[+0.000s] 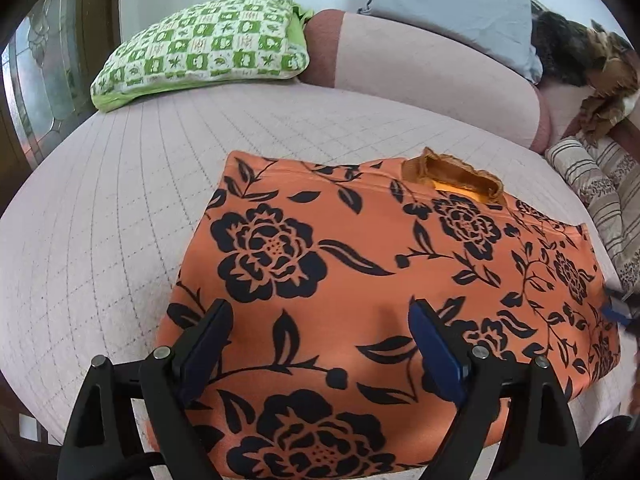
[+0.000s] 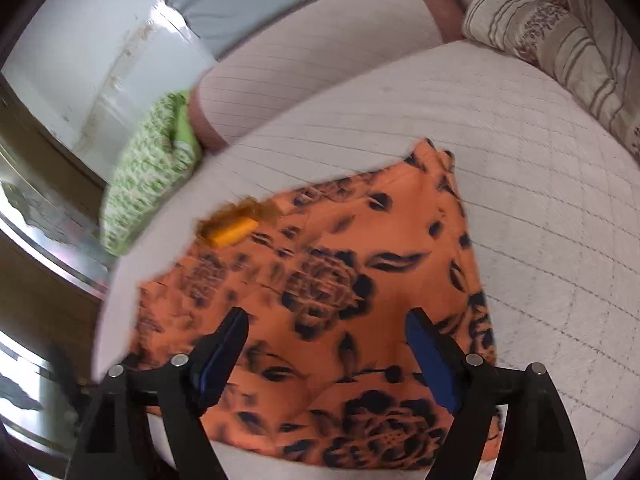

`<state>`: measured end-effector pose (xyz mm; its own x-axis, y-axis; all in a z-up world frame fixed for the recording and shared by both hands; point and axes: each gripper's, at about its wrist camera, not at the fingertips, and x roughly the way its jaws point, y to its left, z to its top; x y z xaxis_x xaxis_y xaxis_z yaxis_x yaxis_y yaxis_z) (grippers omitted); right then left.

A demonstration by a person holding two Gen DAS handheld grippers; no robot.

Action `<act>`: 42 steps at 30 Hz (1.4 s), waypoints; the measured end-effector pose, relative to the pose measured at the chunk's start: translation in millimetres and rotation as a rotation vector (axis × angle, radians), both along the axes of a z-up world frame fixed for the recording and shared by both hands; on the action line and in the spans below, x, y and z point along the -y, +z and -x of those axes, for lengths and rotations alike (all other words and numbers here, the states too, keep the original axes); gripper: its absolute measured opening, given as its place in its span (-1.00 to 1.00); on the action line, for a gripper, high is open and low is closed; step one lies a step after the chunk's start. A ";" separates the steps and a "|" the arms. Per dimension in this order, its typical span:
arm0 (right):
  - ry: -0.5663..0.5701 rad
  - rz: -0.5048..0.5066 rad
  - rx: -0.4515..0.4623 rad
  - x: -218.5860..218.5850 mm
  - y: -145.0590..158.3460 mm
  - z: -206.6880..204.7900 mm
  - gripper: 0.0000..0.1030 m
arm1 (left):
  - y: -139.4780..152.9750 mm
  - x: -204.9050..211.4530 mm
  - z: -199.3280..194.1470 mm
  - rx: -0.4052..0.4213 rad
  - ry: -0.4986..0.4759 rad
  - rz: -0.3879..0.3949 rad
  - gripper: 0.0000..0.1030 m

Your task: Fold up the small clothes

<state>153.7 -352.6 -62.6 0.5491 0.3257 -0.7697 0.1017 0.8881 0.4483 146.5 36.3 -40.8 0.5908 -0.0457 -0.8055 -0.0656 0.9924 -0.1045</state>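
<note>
An orange garment with a black flower print (image 1: 360, 280) lies flat on the pale quilted bed (image 1: 120, 208). Its neck opening with an orange inner label (image 1: 452, 180) faces the far side. My left gripper (image 1: 320, 316) is open, its jaws wide apart above the garment's near part, holding nothing. The tip of the right gripper shows at the garment's right edge (image 1: 618, 312). In the right wrist view the same garment (image 2: 340, 280) lies below my right gripper (image 2: 326, 328), which is open and empty. This view is blurred by motion.
A green and white patterned pillow (image 1: 200, 48) lies at the far left of the bed. A pink bolster (image 1: 420, 76) and a grey pillow (image 1: 452, 8) line the far side. Striped bedding (image 1: 592, 184) lies at the right. A dark furry blanket (image 1: 580, 56) sits far right.
</note>
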 end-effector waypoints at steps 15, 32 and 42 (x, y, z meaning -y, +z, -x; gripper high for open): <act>-0.134 0.009 -0.083 15.9 3.4 -17.6 0.40 | -7.4 -2.6 -0.3 -0.016 -0.021 0.004 0.74; -0.167 -0.063 -0.067 34.6 -4.2 -79.3 0.51 | -10.3 -1.2 -7.7 -0.029 -0.013 0.018 0.74; -0.131 -0.092 -0.007 16.5 19.1 -25.6 0.56 | -9.5 -0.9 -6.9 -0.027 -0.003 0.032 0.74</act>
